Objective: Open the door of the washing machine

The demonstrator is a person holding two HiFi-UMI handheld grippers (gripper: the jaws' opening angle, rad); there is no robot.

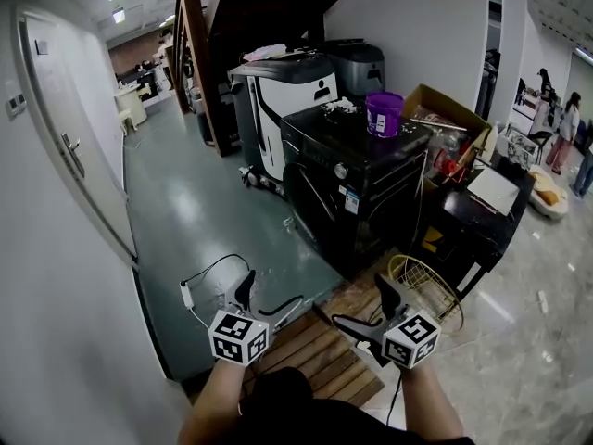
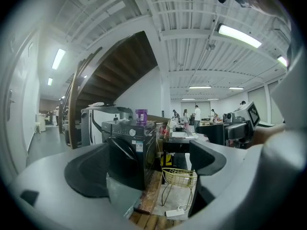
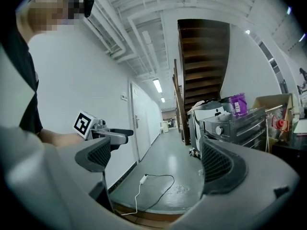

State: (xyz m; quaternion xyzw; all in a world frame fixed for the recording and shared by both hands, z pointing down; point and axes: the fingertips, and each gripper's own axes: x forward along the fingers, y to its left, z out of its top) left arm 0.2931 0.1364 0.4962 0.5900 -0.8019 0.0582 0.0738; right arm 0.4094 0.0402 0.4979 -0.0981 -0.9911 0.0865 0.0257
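Since the black washing machine (image 1: 357, 188) stands on the floor ahead of the person and well apart from both tools, with its round door (image 1: 318, 200) shut flat in the face turned toward the corridor, the coming move turns on which tool lines up with that face. That looks to be the left gripper (image 1: 267, 297): in the left gripper view the washing machine (image 2: 128, 150) sits between the spread jaws, a little left of centre, and its door (image 2: 120, 159) faces the camera at a slant, so this gripper points almost straight at it. The right gripper (image 1: 366, 306) lies at least as near to the machine's near corner in the head view. Its own view, though, looks down the corridor, and the machine (image 3: 235, 123) shows only at the right edge, beyond the right-hand jaw. Both pairs of jaws stand wide apart with nothing held between them. Where the door's handle or catch lies I cannot tell, as the face is too dark. A purple cup (image 1: 384, 114) stands on the machine's top, a yellow wire basket (image 1: 428, 290) stands just beside its near corner, ahead of the right gripper, and a white power strip (image 1: 187, 295) lies on the floor left of the left gripper
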